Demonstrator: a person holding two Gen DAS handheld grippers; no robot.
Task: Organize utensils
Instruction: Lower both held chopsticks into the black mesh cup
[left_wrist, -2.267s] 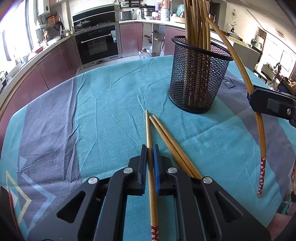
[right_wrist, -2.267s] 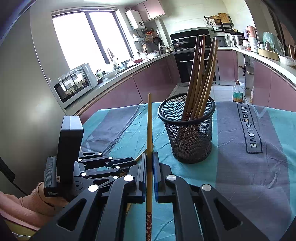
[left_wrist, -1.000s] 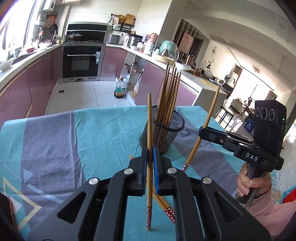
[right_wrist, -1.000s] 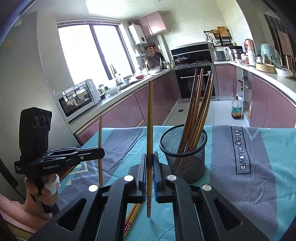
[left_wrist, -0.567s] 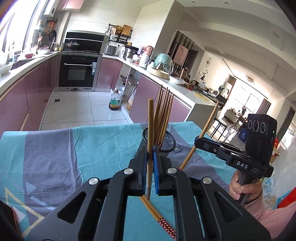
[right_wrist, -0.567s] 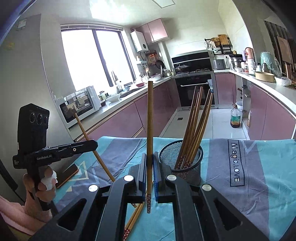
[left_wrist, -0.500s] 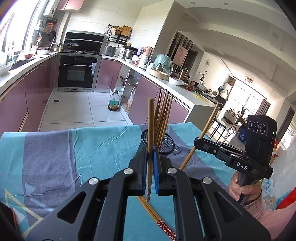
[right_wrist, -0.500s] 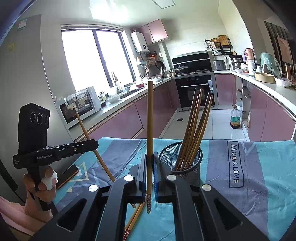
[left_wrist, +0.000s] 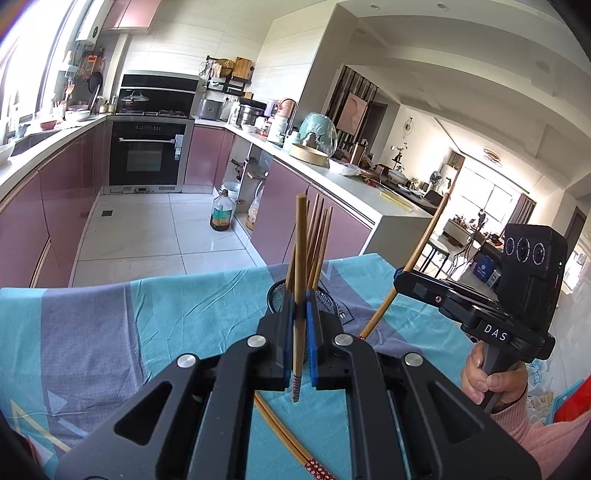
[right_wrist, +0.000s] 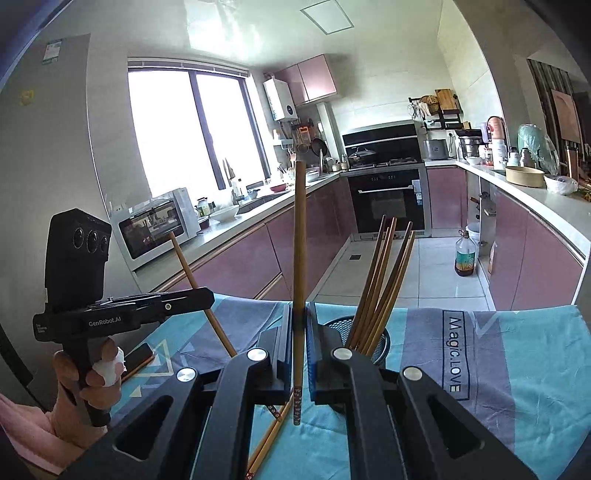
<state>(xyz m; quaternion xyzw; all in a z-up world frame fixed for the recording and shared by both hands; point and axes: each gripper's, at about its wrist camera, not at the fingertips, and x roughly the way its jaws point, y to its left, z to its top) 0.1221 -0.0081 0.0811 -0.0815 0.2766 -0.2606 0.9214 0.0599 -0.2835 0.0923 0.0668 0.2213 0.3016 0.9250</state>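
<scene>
My left gripper is shut on a wooden chopstick, held upright above the teal and grey tablecloth. My right gripper is shut on a second upright chopstick. Each gripper also shows in the other's view: the right gripper with its slanted chopstick, the left gripper with its chopstick. The black mesh holder holds several chopsticks and stands just beyond both grippers, partly hidden. Two loose chopsticks lie on the cloth below.
A dark phone lies on the table's left part. A person's hand grips the right handle. Beyond the table's far edge are the tiled floor, an oil bottle and purple kitchen cabinets.
Both grippers have risen with their chopsticks still clamped. The holder and the loose chopsticks now sit lower in both views. The chopstick tails hang clear of the cloth.
</scene>
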